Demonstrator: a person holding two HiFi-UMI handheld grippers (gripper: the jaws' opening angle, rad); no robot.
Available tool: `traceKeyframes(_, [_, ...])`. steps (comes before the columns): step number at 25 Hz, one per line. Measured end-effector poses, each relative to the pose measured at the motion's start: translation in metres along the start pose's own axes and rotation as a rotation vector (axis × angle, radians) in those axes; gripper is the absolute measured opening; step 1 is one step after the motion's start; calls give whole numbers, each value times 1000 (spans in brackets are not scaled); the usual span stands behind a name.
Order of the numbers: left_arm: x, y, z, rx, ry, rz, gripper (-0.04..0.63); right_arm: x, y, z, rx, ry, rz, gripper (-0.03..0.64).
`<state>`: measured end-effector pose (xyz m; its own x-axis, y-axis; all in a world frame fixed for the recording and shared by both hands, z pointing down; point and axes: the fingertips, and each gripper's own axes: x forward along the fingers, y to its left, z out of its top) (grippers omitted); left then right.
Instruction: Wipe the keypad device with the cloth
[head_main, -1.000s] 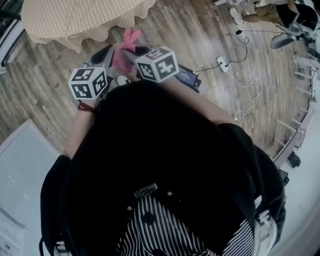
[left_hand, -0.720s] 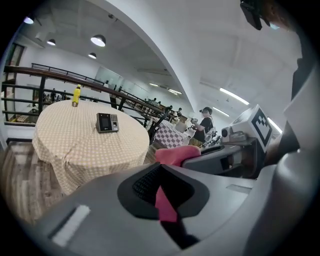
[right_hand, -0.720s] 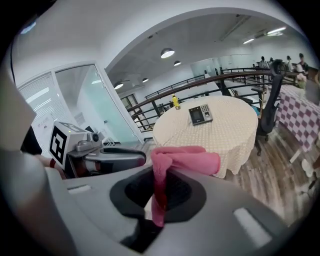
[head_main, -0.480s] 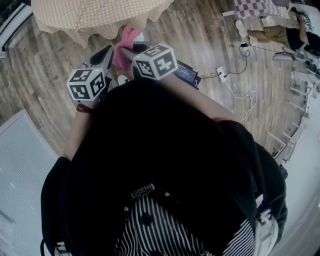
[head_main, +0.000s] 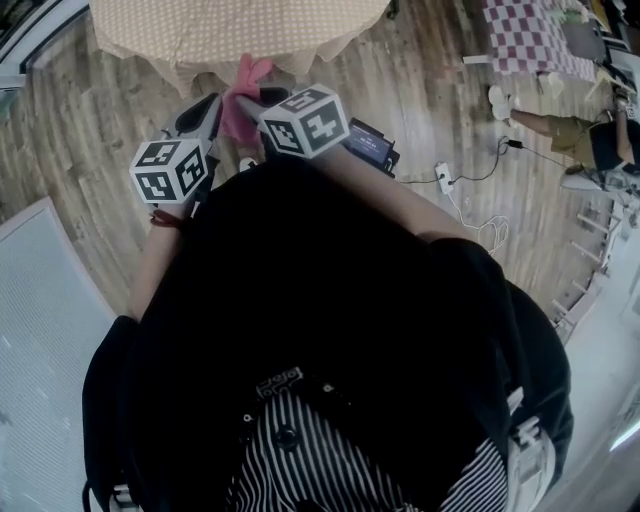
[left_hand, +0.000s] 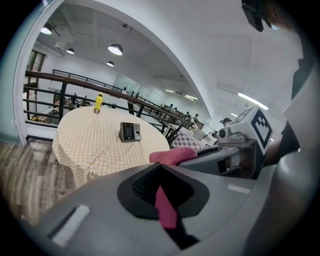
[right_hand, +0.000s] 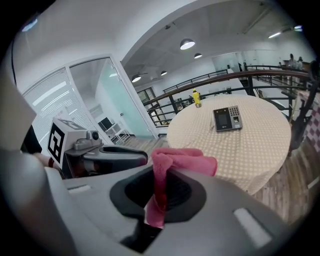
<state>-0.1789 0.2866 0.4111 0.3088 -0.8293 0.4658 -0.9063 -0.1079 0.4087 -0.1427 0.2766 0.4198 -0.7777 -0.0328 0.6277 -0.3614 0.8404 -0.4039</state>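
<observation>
Clamping a crumpled pink cloth (right_hand: 172, 162), the right gripper (right_hand: 160, 195) faces a round beige-dotted counter (right_hand: 260, 145), where the dark grey rectangular keypad device (right_hand: 227, 119) sits at 1 o'clock, apart from both grippers. The left gripper (left_hand: 162, 195) pinches a thin strip of the cloth.

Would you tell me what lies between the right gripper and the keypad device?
In its own view, the right gripper clamps the pink cloth; beyond that, only bare checked tablecloth lies before the keypad device.
</observation>
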Motion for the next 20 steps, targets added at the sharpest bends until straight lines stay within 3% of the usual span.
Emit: traceKeyframes(20, [182, 25, 153, 46, 27, 46, 0, 16, -185, 159, 10, -31, 81, 31])
